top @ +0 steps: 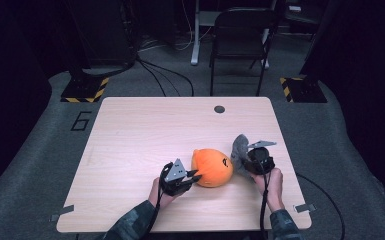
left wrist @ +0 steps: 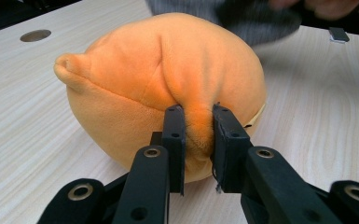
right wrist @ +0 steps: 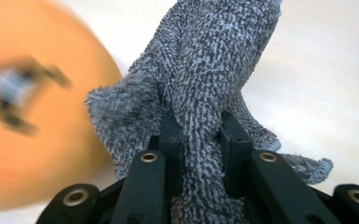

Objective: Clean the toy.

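Near the bench's front edge, a fold of the orange plush toy [left wrist: 168, 88] is pinched by the left tongs [left wrist: 198, 135]; a grey cloth [right wrist: 205, 79] is clamped in the right tongs [right wrist: 198, 149]. Wiping is probably intended: the toy should be kept steadied, the cloth drawn flat across it.

Orange plush toy [left wrist: 135, 88] soft, velvety; grey cloth [right wrist: 205, 79] nubby, rough; table [top: 145, 130] pale matt wood-grain
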### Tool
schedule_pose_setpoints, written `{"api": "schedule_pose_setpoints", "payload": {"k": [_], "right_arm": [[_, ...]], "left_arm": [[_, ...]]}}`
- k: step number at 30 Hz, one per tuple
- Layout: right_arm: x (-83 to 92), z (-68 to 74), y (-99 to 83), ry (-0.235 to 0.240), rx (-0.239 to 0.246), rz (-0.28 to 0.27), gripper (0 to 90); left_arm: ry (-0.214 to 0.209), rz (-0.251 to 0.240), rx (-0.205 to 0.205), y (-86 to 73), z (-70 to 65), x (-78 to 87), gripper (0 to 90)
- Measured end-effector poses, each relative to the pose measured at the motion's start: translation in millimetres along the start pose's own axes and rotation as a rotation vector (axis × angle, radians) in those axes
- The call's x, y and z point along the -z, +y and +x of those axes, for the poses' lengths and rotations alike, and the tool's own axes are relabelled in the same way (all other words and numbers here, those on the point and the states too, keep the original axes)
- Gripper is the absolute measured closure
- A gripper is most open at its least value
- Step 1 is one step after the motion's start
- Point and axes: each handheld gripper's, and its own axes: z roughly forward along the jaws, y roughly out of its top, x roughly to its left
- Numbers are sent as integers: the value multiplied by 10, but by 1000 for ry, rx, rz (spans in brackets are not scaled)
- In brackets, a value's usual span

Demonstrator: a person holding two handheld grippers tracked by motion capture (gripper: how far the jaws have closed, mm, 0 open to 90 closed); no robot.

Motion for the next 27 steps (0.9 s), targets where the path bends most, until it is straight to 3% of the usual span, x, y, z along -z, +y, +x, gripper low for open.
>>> {"api": "schedule_pose_setpoints", "payload": {"k": [1, 4, 7, 9, 11, 15, 17, 20, 21, 22, 27], "right_arm": [[130, 27, 55, 17, -5, -52, 747], [323, 204, 151, 65, 43, -117, 747], [262, 499, 188, 91, 117, -81, 747], [123, 607, 172, 78, 151, -42, 749], [28, 626, 171, 71, 152, -36, 751], [6, 613, 180, 71, 149, -36, 751], [-9, 597, 183, 79, 149, -37, 752], [-28, 583, 193, 81, 151, -35, 752], [-34, 579, 195, 81, 147, -35, 752], [-37, 581, 197, 79, 131, -30, 751], [-52, 559, 202, 86, 126, -27, 751]], "left_arm": [[0, 0, -1, 0, 1, 0, 765], [0, 0, -4, 1, 3, 0, 763], [1, 3, -8, 3, 3, 0, 751], [7, 12, -12, 0, 17, 5, 730], [6, 6, -9, -3, 44, 11, 678], [6, -10, -14, 4, 62, 36, 527], [26, -4, -49, 9, 58, 45, 393], [38, 24, -119, -10, 71, 43, 276], [24, 41, -120, -25, 83, 21, 220], [46, 53, -137, -42, 89, 5, 180], [46, 94, -190, -97, 92, -86, 107]]}}
